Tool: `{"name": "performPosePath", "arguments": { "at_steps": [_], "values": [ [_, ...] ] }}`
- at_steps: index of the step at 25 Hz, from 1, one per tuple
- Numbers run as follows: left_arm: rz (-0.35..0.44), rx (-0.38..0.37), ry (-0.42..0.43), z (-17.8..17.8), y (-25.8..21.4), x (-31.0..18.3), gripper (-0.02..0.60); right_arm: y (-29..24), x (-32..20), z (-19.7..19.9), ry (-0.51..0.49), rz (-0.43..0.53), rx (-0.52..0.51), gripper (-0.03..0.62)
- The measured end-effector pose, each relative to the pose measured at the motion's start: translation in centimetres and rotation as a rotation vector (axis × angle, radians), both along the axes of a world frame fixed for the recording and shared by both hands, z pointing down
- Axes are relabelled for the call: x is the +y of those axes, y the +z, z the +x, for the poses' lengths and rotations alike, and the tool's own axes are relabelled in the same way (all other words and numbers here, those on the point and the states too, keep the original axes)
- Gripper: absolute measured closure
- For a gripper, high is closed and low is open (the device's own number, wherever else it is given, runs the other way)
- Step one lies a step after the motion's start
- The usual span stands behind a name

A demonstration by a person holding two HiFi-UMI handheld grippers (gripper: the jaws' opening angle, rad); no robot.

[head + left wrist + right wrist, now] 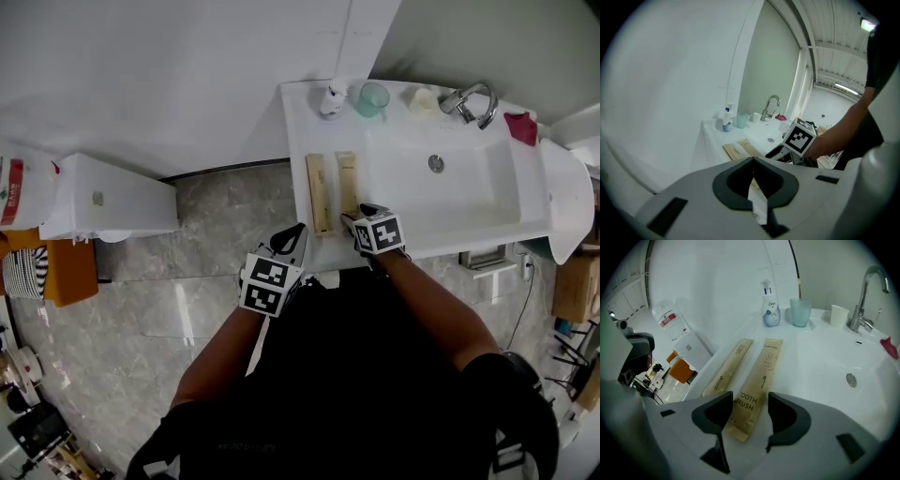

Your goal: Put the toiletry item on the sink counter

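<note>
Two brown paper toothbrush packets lie side by side on the white sink counter, left of the basin. My right gripper stands open over the near end of the right packet, one jaw on each side, pads clear of it. The left packet lies untouched beside it. My left gripper hangs off the counter's front edge, above the floor, its jaws together and nothing seen in them. The left gripper view shows both packets and the right gripper's marker cube.
Along the back of the counter stand a soap bottle, a teal cup, a white cup and the faucet. A red item lies at the basin's right. A toilet tank stands left.
</note>
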State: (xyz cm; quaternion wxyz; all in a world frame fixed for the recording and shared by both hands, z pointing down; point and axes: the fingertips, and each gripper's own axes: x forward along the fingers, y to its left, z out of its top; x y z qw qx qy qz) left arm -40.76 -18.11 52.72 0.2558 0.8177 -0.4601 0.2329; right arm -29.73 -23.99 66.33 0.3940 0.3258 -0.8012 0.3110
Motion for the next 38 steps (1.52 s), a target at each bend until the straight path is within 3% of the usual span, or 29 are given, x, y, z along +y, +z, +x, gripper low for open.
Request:
{"name": "performPosePath", "arguments": {
  "at_steps": [7, 15, 20, 27, 38],
  "values": [
    [-0.01, 0.025, -0.043, -0.5, -0.1, 0.5, 0.576, 0.6, 0.1, 0.1, -0.06, 0.048, 0.116, 0.397],
    [0.002, 0.024, -0.069, -1.4, -0.3, 1.5, 0.577, -0.8, -0.4, 0.8, -0.001, 0.073, 0.077, 0.51],
    [0.02, 0.031, -0.091, -2.8, -0.9, 1.8, 0.575, -2.7, 0.0, 1.5, 0.047, 0.094, 0.023, 0.523],
    [0.042, 0.016, 0.019, -0.7, -1.3, 2.4, 0.576, -6.6, 2.4, 3.8, 0.149, 0.128, -0.056, 0.523],
    [0.091, 0.074, 0.128, 6.2, -3.2, 2.8, 0.576, -13.9, 5.7, 9.1, 0.227, 0.236, -0.162, 0.523]
  ]
}}
